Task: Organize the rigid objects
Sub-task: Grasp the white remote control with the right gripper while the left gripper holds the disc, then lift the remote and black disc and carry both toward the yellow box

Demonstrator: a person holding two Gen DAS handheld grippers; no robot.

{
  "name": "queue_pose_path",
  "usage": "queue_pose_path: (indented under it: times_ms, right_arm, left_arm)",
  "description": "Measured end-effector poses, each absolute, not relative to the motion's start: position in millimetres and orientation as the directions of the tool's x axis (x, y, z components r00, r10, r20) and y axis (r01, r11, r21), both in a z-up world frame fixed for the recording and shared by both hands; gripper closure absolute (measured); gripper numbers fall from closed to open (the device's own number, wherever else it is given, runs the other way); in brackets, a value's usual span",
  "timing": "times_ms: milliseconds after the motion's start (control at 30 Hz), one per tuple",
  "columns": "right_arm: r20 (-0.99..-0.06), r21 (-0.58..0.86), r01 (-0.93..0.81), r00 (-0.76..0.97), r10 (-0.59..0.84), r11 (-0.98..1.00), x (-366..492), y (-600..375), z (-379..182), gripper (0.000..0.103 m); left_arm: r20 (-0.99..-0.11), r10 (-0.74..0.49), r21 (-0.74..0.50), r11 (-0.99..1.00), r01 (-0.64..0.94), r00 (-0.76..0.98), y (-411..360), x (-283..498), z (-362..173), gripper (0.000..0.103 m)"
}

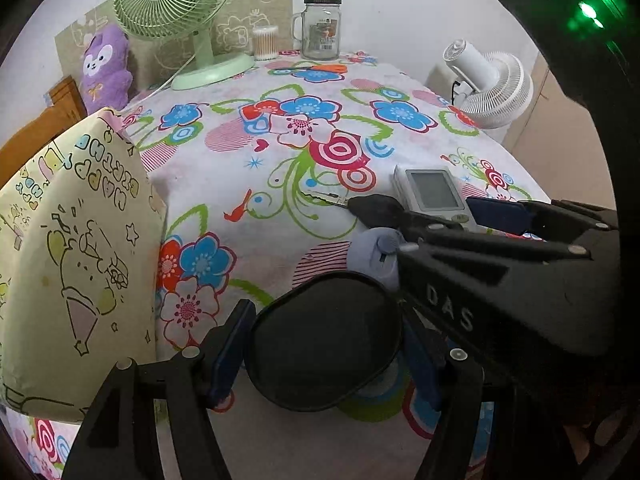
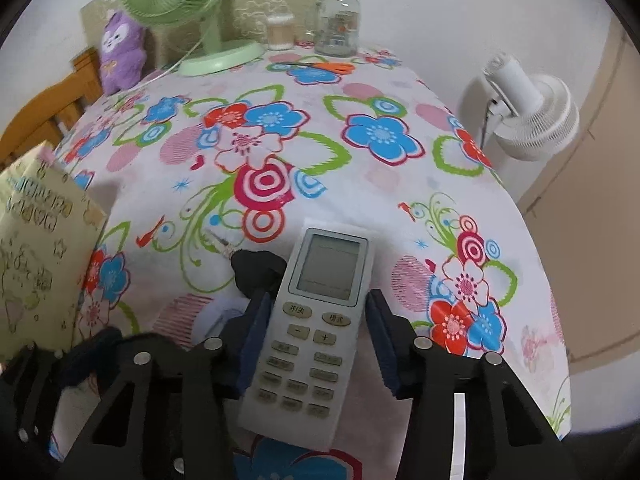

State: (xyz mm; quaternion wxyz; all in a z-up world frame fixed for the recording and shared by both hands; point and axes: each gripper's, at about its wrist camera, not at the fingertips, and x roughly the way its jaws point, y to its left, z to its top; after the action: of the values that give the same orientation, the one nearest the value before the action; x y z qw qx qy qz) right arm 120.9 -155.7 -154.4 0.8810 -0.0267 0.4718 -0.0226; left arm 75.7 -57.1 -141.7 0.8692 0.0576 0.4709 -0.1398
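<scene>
Black oval object [image 1: 326,340]: clamped in left gripper [image 1: 320,354] fingers. Remote [image 2: 316,320]: on floral surface [image 2: 360,184], right gripper [image 2: 314,344] fingers closed on its sides; may slip if lifted.

A: What sat between the left gripper's [image 1: 326,354] blue pads?
B: A black rounded case [image 1: 326,340], pads against both its sides, over the floral cloth [image 1: 240,168].
A: And on the right?
B: The right gripper [image 1: 432,210] reached in around a white remote [image 1: 434,194]; a black-handled key [image 1: 344,202] lay beside it.
A: Elsewhere?
B: A yellow bag [image 1: 76,248] stood left; a green fan [image 1: 176,8] and a jar [image 1: 321,28] stood at the back
</scene>
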Motion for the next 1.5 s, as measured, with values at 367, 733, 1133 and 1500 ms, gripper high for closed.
queue_pose_path:
  times_ms: [367,733,1133,1500]
  right_arm:
    - [-0.831,-0.077,-0.042,0.555,-0.041,0.996,103,-163,-149,0.055]
    - [-0.814,-0.058,-0.064,0.581,-0.010,0.996,83,-162,-133,0.056]
    - [-0.788,-0.060,-0.083,0.615,0.004,0.995,67,-155,-108,0.056]
    - [-0.749,-0.074,-0.093,0.663,0.007,0.993,54,-150,-80,0.056]
  left_arm:
    - [-0.829,-0.173,-0.009,0.955,0.296,0.532,-66,74,-135,0.030]
    - [-0.817,-0.149,0.027,0.956,0.294,0.558,-74,60,-118,0.030]
    - [-0.793,-0.118,0.067,0.959,0.277,0.598,-71,46,-96,0.030]
    - [-0.766,-0.109,0.086,0.959,0.269,0.633,-68,37,-69,0.030]
